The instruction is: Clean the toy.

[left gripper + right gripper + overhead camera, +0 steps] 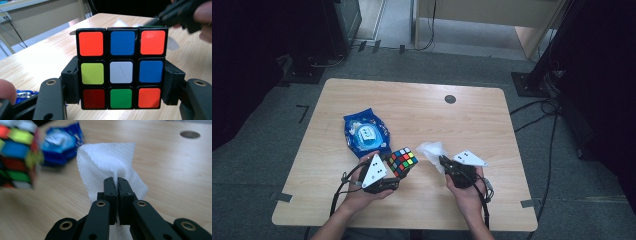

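Nearest the person, both tools are already loaded, so the picking-up part of the work looks done. The left gripper (388, 172) has its jaws set against two opposite sides of the puzzle cube (402, 161), clamping it at the lower two rows; in the left gripper view the cube (121, 68) stands upright and square between the black pads, a scrambled face of red, blue, green, yellow-green and white stickers turned toward the camera. The right gripper (443, 161) has its jaws pressed together on a fold of the white wipe (432, 150); in the right gripper view the sheet (110, 165) rises crumpled above the closed tips, pinched firmly, with the cube blurred off to one side. The wipe and cube sit near each other above the table (472, 120) but are apart, so the wiping itself seems not yet begun: what is left, by my judgement, is bringing the sheet onto the cube's faces and rubbing them. Farther back, the blue wipes packet (367, 132) lies on the wood beyond the cube.
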Tool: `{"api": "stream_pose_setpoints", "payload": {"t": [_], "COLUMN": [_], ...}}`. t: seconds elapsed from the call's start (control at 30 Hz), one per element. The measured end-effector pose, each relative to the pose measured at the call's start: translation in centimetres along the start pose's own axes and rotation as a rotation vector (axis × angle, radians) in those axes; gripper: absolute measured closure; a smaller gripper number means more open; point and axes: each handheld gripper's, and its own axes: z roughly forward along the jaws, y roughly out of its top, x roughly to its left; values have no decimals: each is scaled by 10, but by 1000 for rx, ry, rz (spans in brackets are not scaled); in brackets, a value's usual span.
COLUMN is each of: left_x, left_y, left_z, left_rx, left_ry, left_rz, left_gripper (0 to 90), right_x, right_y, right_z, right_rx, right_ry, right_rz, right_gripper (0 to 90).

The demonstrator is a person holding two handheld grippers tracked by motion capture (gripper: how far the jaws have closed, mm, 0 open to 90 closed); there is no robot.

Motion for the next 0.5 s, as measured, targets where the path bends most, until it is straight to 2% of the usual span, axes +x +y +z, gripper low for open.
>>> {"api": "stream_pose_setpoints", "payload": {"t": [0.13, 0.2, 0.37, 0.5], "left_x": [-5, -7, -12, -16], "left_y": [0, 0, 0, 1], "left_z": [3, 5, 6, 7], "left_rx": [10, 13, 8, -2], "left_ry": [-16, -23, -36, -52], "left_rz": [11, 13, 20, 26], "left_gripper": [338, 338, 338, 338], "right_x": [13, 22, 44, 54], "right_y": [12, 18, 27, 31], "right_z": [-14, -20, -29, -32], "right_rx": [-79, -108, -146, -165], "right_ry": [81, 128, 203, 256], "right_rz": [25, 17, -11, -5], "right_gripper": [885, 885, 885, 885]}}
